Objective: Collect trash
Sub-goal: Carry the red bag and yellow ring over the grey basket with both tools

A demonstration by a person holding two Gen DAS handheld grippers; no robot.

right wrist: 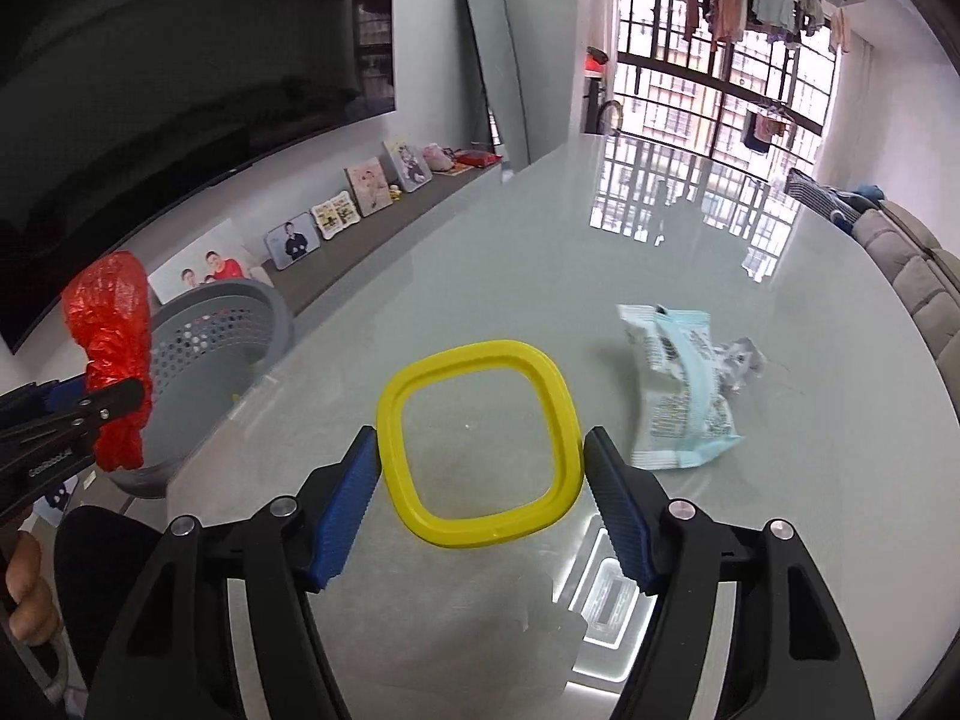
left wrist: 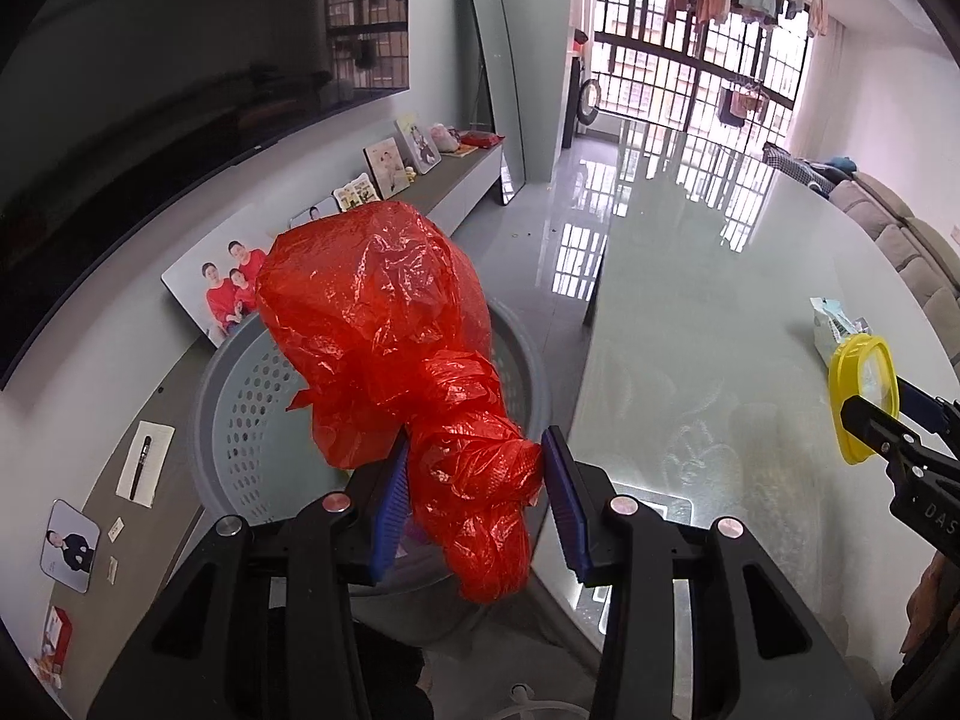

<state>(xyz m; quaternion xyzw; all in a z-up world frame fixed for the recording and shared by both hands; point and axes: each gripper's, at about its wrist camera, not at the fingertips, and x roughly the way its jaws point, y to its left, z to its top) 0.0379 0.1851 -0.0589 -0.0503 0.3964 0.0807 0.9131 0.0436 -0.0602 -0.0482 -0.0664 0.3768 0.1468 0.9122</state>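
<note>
Red plastic bag (left wrist: 420, 384) is clamped in left gripper (left wrist: 477, 501) fingers over grey basket (left wrist: 240, 420), frame centre; yellow ring (right wrist: 480, 441) is clamped between right gripper (right wrist: 480, 498) fingers above the bench (right wrist: 780, 540).

Bag (left wrist: 384, 324) above basket (left wrist: 240, 408), left of table (left wrist: 690, 312). Ring (right wrist: 480, 438) on table; wrapper (right wrist: 678, 384) right of ring, slightly behind.

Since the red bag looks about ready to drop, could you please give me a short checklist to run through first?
1. Left gripper shut on red bag: ok.
2. Bag over the basket opening: ok.
3. Basket has room: ok.
4. Right gripper shut on yellow ring: cannot tell; the pads meet its edges.
5. Wrapper collected: not ok, it lies on the table.
</note>
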